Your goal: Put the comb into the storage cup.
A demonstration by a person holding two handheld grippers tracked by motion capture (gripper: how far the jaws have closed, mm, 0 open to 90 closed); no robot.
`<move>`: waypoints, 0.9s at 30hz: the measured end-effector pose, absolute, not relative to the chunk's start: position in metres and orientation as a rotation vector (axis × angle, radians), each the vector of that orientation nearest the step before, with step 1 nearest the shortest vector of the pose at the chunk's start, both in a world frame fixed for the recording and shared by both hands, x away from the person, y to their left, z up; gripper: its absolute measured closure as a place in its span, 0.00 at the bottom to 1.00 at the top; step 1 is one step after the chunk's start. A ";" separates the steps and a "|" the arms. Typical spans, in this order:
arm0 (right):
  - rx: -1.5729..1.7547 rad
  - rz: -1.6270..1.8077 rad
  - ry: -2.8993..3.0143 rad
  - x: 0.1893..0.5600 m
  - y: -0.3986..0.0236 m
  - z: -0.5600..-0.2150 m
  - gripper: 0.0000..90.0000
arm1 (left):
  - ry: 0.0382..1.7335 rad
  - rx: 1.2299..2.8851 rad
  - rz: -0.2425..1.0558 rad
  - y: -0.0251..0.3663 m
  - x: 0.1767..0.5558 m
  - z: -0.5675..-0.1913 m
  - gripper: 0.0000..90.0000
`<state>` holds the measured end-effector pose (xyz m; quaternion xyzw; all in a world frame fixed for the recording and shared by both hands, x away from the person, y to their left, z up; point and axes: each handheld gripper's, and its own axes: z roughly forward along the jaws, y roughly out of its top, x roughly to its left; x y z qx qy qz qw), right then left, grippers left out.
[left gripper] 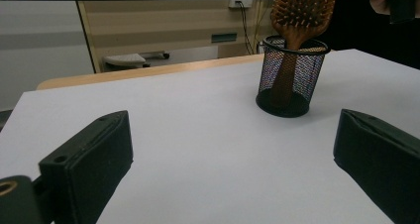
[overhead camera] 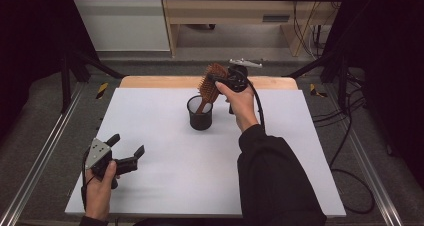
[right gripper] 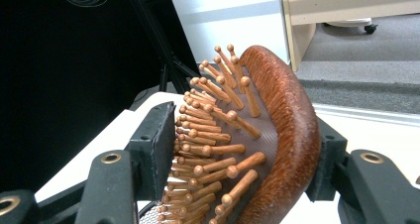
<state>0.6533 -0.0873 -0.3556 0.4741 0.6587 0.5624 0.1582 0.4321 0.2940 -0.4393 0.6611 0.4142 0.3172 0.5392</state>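
Wooden hairbrush (overhead camera: 210,85) standing handle-down in the black mesh cup (overhead camera: 200,114), its head between the right gripper's (overhead camera: 218,79) jaws.

The cup sits on the white counter (overhead camera: 165,151), toward its far edge. Above the cup, the right gripper's jaws bracket the brush head: one pad against the wooden back, the other at the bristle tips; whether they still press cannot be told. Well nearer than the cup, the left gripper (overhead camera: 126,148) hovers with jaws spread wide, holding nothing.
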 end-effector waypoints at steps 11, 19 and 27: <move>1.349 1.586 1.884 0.652 -0.088 -0.355 0.42 | 0.981 1.577 0.754 0.294 0.432 -0.439 0.02; 1.349 1.584 1.884 0.653 -0.089 -0.355 0.41 | 0.983 1.572 0.751 0.294 0.432 -0.439 0.02; 1.340 1.586 1.889 0.652 -0.089 -0.355 0.41 | 0.978 1.581 0.749 0.294 0.432 -0.439 0.02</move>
